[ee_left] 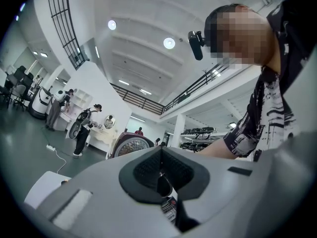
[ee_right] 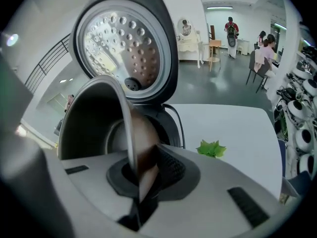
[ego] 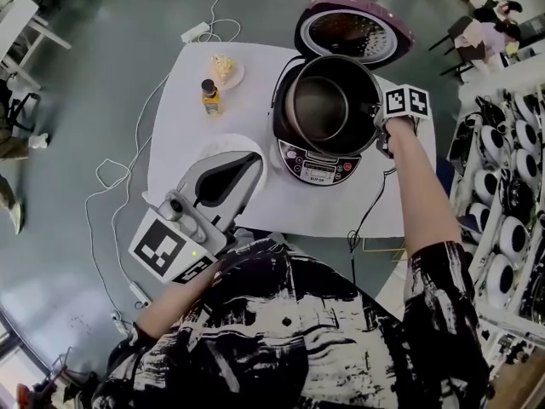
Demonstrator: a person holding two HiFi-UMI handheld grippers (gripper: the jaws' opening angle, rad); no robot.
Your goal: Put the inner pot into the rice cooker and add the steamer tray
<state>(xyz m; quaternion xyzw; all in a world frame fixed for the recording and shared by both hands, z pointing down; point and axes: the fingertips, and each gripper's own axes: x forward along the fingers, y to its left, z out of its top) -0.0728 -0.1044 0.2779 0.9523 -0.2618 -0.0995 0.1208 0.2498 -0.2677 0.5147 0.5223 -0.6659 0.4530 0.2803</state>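
Observation:
The pink rice cooker (ego: 317, 167) stands on the white table (ego: 328, 210) with its lid (ego: 353, 28) swung up. The dark metal inner pot (ego: 328, 105) sits in the cooker's mouth, and whether it rests fully down I cannot tell. My right gripper (ego: 383, 128) is shut on the pot's right rim. In the right gripper view the pot wall (ee_right: 94, 118) runs between my right gripper's (ee_right: 143, 175) jaws, below the lid (ee_right: 124, 43). My left gripper (ego: 251, 164) hangs shut and empty over the white round steamer tray (ego: 213, 146); the left gripper (ee_left: 159, 175) points about level.
A small bottle (ego: 209, 97) and a plate with food (ego: 225, 68) stand at the table's far left. A green leafy thing (ee_right: 212, 148) lies on the table beside the cooker. Shelves with more cookers (ego: 511, 194) line the right side. Cables and a power strip (ego: 194, 31) lie on the floor.

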